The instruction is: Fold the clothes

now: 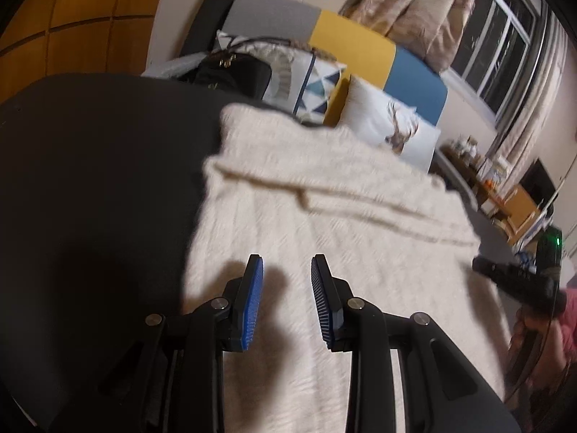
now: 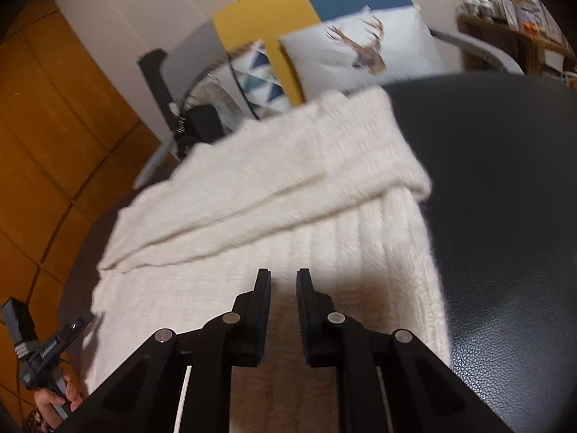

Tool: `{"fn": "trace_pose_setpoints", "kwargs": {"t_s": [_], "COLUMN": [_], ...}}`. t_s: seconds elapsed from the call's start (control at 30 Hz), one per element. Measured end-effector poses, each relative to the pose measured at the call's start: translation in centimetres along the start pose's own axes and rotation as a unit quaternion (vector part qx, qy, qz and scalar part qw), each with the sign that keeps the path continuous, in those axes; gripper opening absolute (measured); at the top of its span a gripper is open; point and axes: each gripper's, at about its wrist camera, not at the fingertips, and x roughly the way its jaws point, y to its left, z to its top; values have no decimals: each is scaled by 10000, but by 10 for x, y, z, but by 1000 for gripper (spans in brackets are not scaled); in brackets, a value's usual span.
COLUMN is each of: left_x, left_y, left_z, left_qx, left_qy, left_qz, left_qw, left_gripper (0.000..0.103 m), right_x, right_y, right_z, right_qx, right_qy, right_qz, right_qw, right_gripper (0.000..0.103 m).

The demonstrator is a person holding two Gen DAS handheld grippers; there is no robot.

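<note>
Broadly, your work surface was a dark leather-look tabletop [image 2: 505, 216], and the cream knitted sweater [image 2: 288, 195] covered most of its middle, running from the near edge to the far edge. The sweater lay flat with a sleeve [image 2: 274, 202] folded across its body as a thick band; in the left wrist view the same garment [image 1: 324, 216] showed that band crossing from the left side toward the right edge. Bare tabletop [image 1: 90, 180] stayed visible on the left of the sweater in that view.

Beyond the far edge stood a sofa back with grey, yellow and blue panels [image 1: 353, 41], a deer-print cushion [image 2: 360, 50], a triangle-patterned cushion [image 1: 321, 86] and a black bag [image 1: 230, 68]. Orange wooden panelling [image 2: 54, 126] filled the left side of the right wrist view.

You held your left gripper [image 1: 286, 267] just over the sweater's near part, its blue-padded fingers [image 1: 254, 299] clearly apart and gripping nothing. Your right gripper [image 2: 283, 278] sat over the ribbed near part, jaws slightly apart with a narrow gap and nothing between them. Whether either one touched the knit, I could not tell.
</note>
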Motion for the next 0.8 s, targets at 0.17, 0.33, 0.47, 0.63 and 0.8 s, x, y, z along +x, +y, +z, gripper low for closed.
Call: {"fn": "trace_pose_setpoints", "kwargs": {"t_s": [0.17, 0.33, 0.47, 0.63, 0.8], "left_x": [35, 52, 71, 88, 51], "left_y": [-11, -19, -38, -59, -77], "left_z": [9, 11, 15, 25, 30], "left_qx": [219, 484, 885, 1245, 891], "left_qy": [227, 215, 318, 499, -136], "left_qz": [615, 757, 777, 756, 206], "left_qw": [9976, 9957, 9925, 9881, 9957], "left_gripper": [40, 53, 56, 58, 58], "right_x": [19, 12, 4, -7, -26], "right_y": [-12, -32, -49, -64, -73], "right_z": [5, 2, -2, -9, 4], "right_qx": [-153, 3, 247, 626, 480], "right_qy": [330, 225, 137, 150, -208], "right_qz": [-321, -557, -539, -207, -395], "right_qw": [9988, 9982, 9981, 9977, 9979], "right_gripper": [11, 1, 0, 6, 13]}}
